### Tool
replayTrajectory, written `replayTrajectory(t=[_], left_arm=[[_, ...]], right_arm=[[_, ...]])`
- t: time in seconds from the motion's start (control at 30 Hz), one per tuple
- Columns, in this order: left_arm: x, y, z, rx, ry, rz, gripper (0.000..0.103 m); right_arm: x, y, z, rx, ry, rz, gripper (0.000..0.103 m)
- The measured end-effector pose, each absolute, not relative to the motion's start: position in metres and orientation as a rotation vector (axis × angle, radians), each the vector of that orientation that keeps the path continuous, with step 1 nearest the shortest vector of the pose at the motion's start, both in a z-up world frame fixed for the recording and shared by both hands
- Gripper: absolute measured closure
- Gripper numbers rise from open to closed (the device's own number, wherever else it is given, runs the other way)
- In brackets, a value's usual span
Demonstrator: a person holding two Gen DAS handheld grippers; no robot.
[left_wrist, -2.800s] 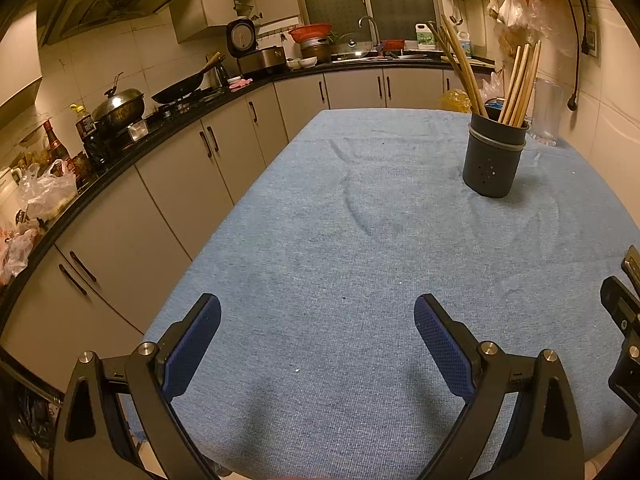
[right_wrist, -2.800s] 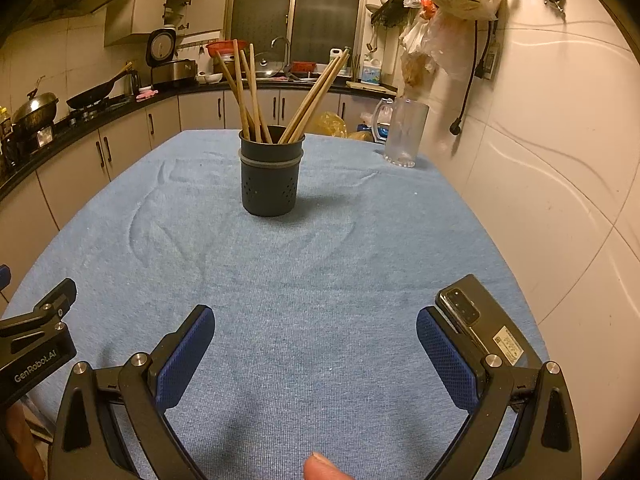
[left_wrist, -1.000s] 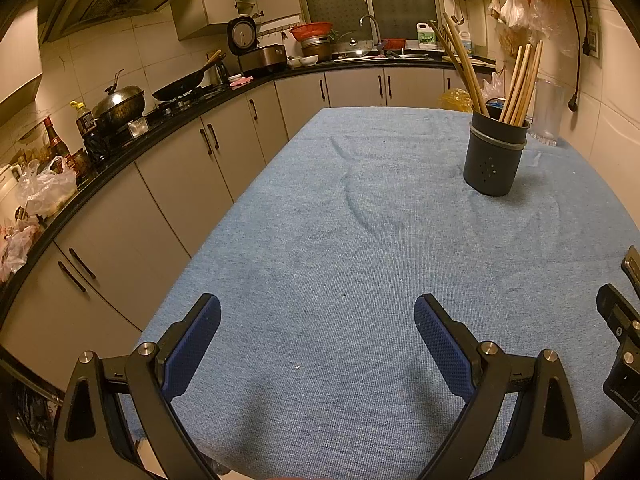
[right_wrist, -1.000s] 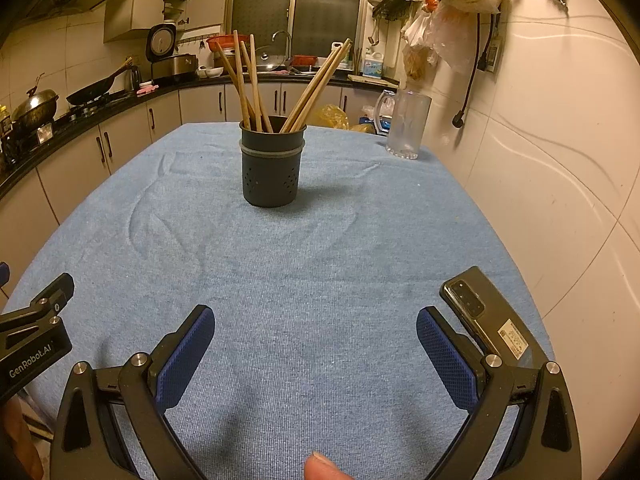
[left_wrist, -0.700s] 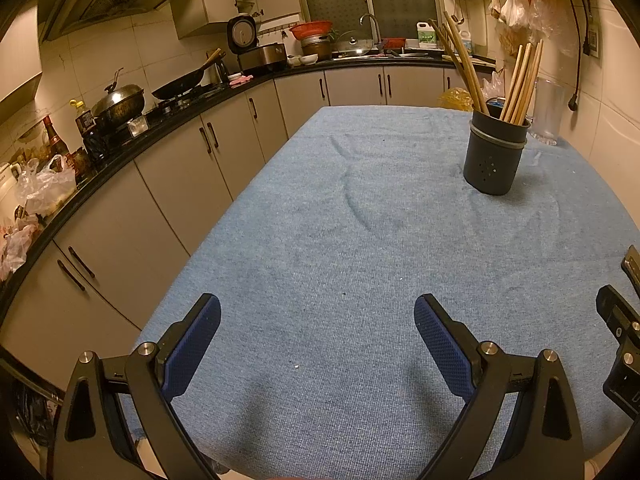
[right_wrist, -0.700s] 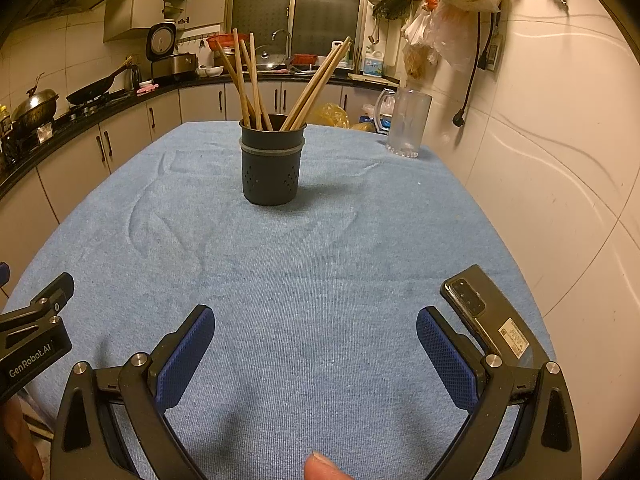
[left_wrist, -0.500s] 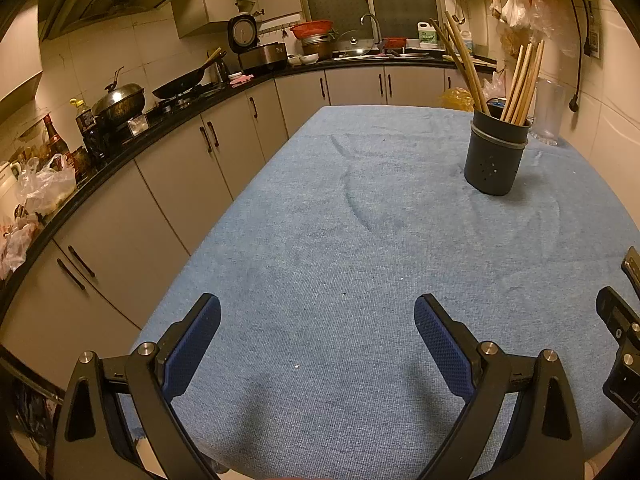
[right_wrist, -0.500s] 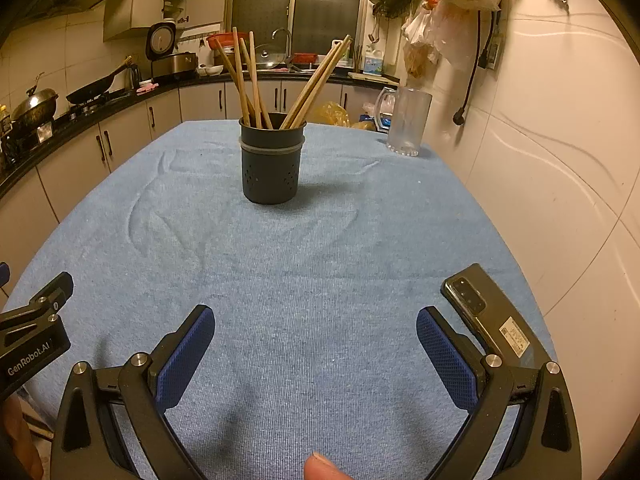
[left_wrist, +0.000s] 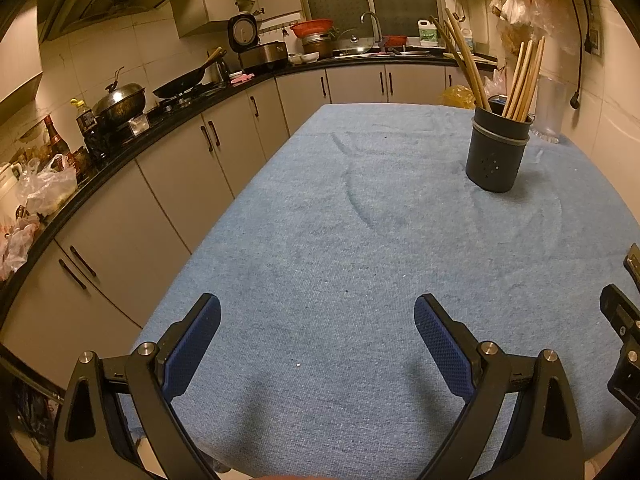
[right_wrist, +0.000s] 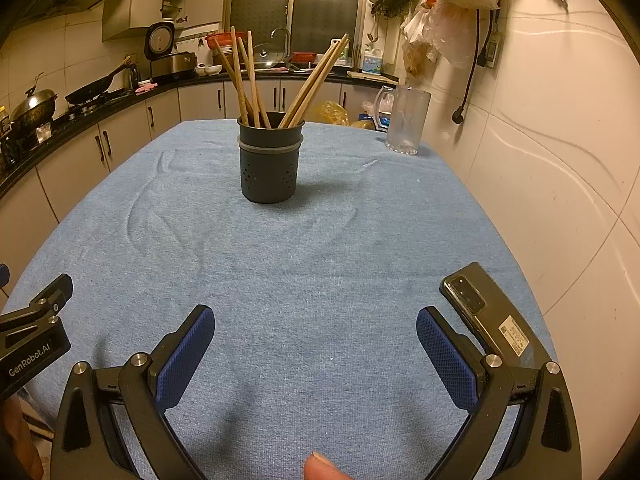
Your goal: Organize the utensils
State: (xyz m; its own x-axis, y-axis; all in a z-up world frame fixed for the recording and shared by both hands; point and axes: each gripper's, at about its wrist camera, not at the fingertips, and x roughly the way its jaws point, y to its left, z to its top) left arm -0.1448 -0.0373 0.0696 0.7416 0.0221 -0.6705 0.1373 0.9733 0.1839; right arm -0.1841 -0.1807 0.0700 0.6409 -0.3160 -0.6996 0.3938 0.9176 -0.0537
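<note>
Right wrist: dark holder (right_wrist: pixel 269 168) upright, wooden chopsticks (right_wrist: pixel 248 80) standing inside.

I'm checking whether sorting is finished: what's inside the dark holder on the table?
Wooden chopsticks stand in the holder, leaning in two bunches, left and right. Its wall hides their lower ends and anything else at the bottom.

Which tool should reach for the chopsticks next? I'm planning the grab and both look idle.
Probably right. The cup of chopsticks sits straight ahead of the open right tool; for the open left tool it lies far off to the right.
</note>
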Motion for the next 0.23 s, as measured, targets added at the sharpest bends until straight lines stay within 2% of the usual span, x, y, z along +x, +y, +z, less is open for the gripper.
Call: replayTrajectory(t=[0.23], left_arm=[[-0.116,-0.02,0.065,0.164,0.807,-0.08,0.006]], right_arm=[[-0.177,-0.197,0.06,0.157,0.827,-0.377,0.001]])
